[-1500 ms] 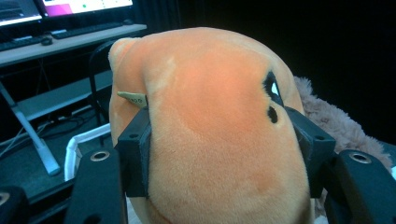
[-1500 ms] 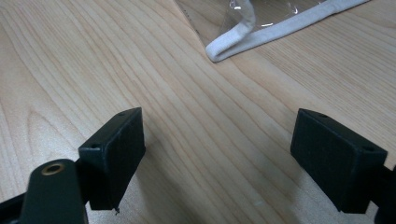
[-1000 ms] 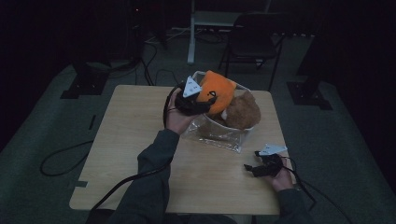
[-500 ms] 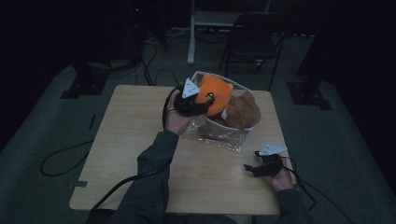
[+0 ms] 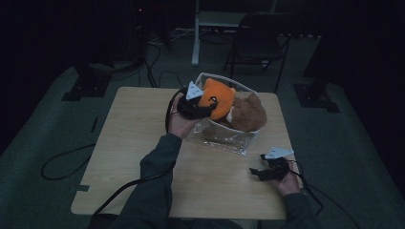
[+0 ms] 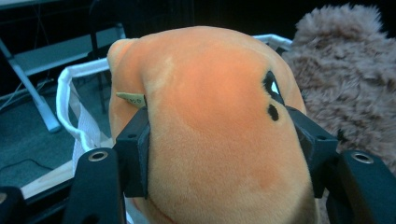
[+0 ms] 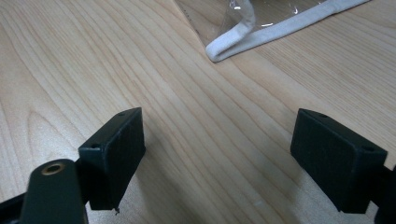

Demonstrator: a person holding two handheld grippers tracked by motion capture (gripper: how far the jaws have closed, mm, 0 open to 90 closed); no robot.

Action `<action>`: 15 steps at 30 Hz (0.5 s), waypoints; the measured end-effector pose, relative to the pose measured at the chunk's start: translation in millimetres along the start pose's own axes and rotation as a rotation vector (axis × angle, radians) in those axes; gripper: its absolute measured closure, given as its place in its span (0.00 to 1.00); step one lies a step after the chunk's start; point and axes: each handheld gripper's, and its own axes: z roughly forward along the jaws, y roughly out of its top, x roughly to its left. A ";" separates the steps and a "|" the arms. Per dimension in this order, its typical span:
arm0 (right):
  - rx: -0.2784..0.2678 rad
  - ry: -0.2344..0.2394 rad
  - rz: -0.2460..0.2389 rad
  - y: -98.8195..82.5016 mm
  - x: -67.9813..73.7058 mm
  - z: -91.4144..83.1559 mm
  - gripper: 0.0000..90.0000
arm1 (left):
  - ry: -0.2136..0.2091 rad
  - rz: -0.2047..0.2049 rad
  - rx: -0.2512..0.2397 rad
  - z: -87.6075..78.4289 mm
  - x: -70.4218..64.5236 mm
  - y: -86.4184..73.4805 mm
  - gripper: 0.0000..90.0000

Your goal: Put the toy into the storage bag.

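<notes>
An orange plush toy (image 5: 218, 98) (image 6: 210, 130) sits at the top of a clear plastic bag (image 5: 224, 136) with white trim at the far middle of the table. My left gripper (image 5: 206, 106) (image 6: 229, 140) is shut on the orange plush, its black pads pressing into both sides. A brown furry plush (image 5: 248, 113) (image 6: 345, 79) lies in the bag just right of it. My right gripper (image 5: 255, 172) (image 7: 224, 158) rests low over the bare wood near the table's front right, jaws wide apart with nothing between them.
The wooden table (image 5: 138, 143) has free room at its left and front. The bag's white-trimmed corner (image 7: 243, 37) lies ahead of the right gripper. A folding chair (image 5: 260, 38) and stand legs are behind the table. Cables trail on the floor at left.
The left gripper and orange plush have shifted only slightly over the bag. The right gripper has stayed where it was.
</notes>
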 end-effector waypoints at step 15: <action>0.000 0.000 0.000 0.0 0.0 0.0 0.19 | -0.005 -0.005 0.064 6.0 2.0 -5.7 0.40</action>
